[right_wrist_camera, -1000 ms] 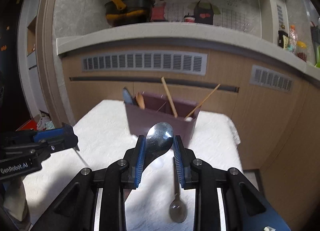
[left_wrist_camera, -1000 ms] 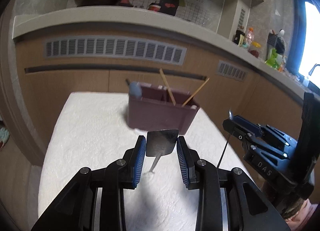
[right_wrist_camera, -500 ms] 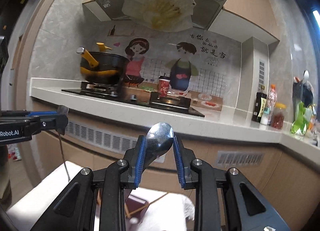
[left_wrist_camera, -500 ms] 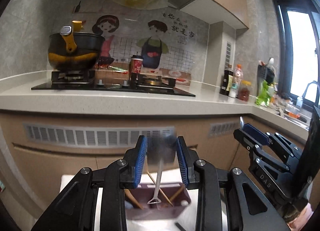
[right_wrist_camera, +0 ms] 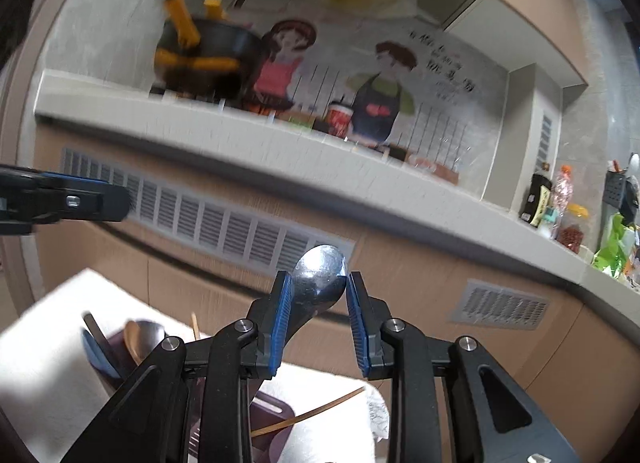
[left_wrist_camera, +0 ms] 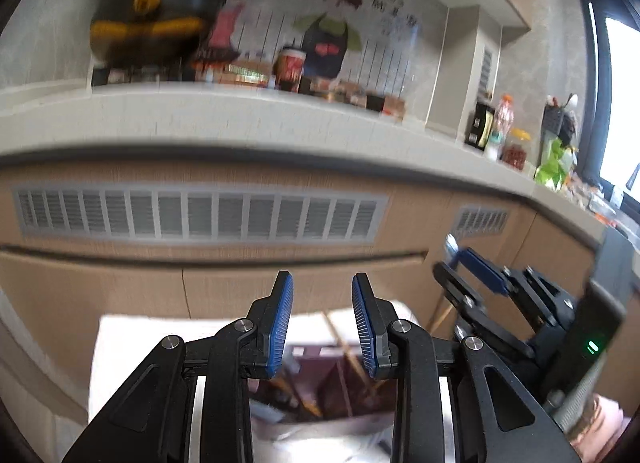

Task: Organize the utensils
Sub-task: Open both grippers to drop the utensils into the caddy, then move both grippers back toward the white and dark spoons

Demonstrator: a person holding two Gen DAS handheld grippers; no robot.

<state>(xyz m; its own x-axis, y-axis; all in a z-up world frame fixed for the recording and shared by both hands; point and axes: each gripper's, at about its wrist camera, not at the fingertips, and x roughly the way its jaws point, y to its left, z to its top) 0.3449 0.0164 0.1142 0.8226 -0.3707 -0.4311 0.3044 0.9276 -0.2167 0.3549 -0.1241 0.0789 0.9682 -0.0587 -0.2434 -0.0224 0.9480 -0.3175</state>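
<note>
My left gripper (left_wrist_camera: 322,325) is open and empty, held above the dark maroon utensil holder (left_wrist_camera: 320,391), which has wooden chopsticks (left_wrist_camera: 344,347) standing in it. My right gripper (right_wrist_camera: 317,325) is shut on a steel spoon (right_wrist_camera: 318,283), bowl end up between the pads. It hangs above the holder (right_wrist_camera: 268,423), where a blue spoon (right_wrist_camera: 98,351), a bronze spoon (right_wrist_camera: 142,337) and a chopstick (right_wrist_camera: 312,411) show. The right gripper shows at the right of the left wrist view (left_wrist_camera: 472,267). The left gripper shows at the left edge of the right wrist view (right_wrist_camera: 100,199).
The holder stands on a white towel-covered table (right_wrist_camera: 44,367). Behind is a kitchen counter (left_wrist_camera: 240,119) with a black and yellow pot (left_wrist_camera: 148,31), a red cup (left_wrist_camera: 290,67) and bottles (left_wrist_camera: 492,131). Wooden cabinet fronts with vents (left_wrist_camera: 200,215) lie below.
The flat steel utensil that my left gripper held is gone from its jaws, which now stand open over the holder. Both cameras have tilted down. The right gripper still holds the spoon.
</note>
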